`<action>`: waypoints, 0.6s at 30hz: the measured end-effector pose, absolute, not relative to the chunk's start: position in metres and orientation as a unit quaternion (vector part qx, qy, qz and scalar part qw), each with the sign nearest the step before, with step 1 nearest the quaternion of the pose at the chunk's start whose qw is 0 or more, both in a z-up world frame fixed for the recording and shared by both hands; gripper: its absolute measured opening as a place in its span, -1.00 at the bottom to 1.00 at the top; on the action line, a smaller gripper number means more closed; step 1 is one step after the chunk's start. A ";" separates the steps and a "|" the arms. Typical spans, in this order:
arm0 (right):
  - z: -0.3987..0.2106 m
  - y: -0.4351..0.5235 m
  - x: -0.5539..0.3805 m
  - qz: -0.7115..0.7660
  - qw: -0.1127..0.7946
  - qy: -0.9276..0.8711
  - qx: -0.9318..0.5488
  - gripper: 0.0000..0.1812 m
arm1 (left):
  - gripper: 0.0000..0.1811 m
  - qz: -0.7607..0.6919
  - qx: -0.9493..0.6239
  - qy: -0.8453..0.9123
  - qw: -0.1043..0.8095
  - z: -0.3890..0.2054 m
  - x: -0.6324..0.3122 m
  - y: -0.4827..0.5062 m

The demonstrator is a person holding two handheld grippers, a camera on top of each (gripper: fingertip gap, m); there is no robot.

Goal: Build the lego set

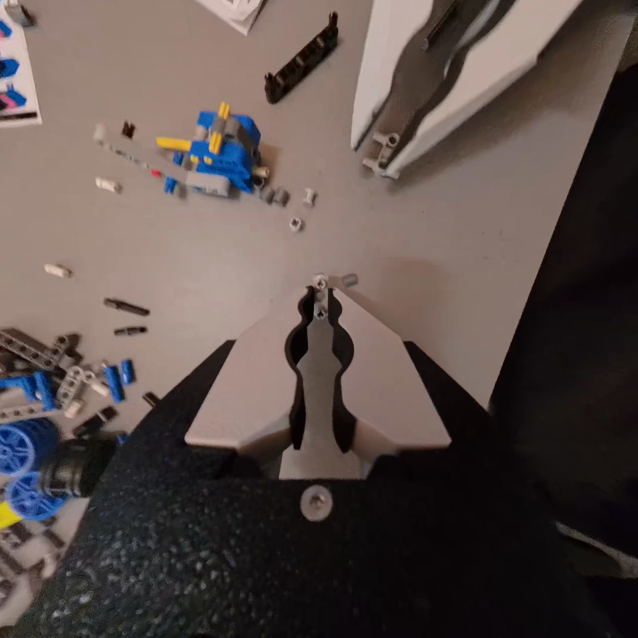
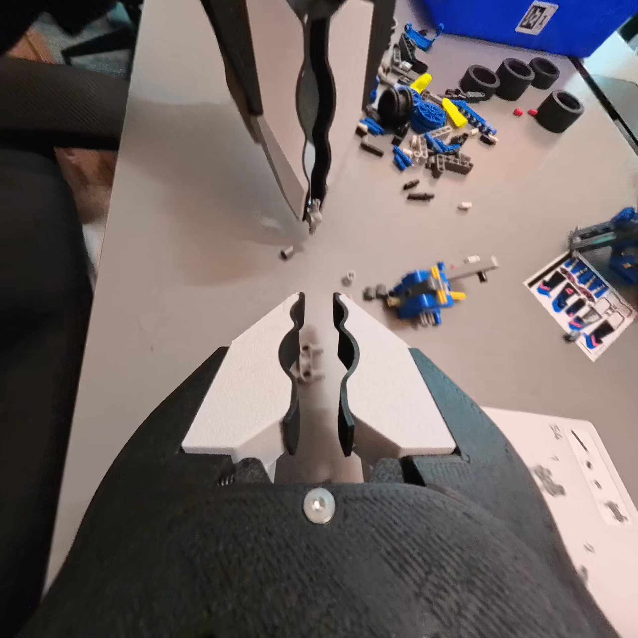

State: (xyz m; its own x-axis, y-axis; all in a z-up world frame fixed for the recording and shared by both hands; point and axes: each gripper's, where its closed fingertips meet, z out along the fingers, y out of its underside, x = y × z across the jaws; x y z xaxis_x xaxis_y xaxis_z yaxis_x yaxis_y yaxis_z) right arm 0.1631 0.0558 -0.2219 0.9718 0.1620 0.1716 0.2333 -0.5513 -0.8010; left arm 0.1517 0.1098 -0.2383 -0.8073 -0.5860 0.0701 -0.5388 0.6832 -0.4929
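Your left gripper is pinched on a small light grey piece with holes along it, held right at the fingertips just above the grey table; the piece pokes out a little past the tips, and a small dark grey bush lies on the table just beside them. From the right wrist view you see that same gripper coming down from the top of the frame with the grey piece at its tip and the bush lying close below it. Your right gripper has its fingers spread apart with a clear gap at the tips, yet a pale grey connector piece sits deeper in, against the wavy black pad of the left-hand finger; whether it is wedged there or only resting against that pad you cannot tell, as it is blurred. The left wrist view shows that connector at the tips of your right gripper at the upper right. The part-built blue and yellow model lies on the table to the right of your right fingertips, with a few small grey pieces near it. A heap of loose blue, black and grey parts lies farther back, four black tyres beyond it, and a sticker sheet at the far right. A long black beam lies apart from the model in the left wrist view.
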 end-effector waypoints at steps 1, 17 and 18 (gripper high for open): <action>-0.222 0.066 0.158 -0.046 0.458 -0.098 -0.882 -0.83 | -0.96 -0.266 -0.316 0.910 0.051 -0.240 0.149 0.113; -0.253 0.113 0.130 -0.008 0.406 0.033 -0.913 -0.92 | -0.95 -0.378 -0.341 0.861 0.010 -0.248 0.136 0.121; -0.253 0.111 0.129 -0.016 0.402 0.029 -0.915 -0.88 | -0.95 -0.386 -0.342 0.857 0.005 -0.248 0.136 0.121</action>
State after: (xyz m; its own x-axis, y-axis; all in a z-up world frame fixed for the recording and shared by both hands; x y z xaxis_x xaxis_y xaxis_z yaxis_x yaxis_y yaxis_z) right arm 0.1295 0.1109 -0.2531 0.9977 -0.0667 0.0066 -0.0402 -0.6743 -0.7373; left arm 0.1360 0.1207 -0.2475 -0.7666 -0.5895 0.2546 -0.5813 0.4687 -0.6651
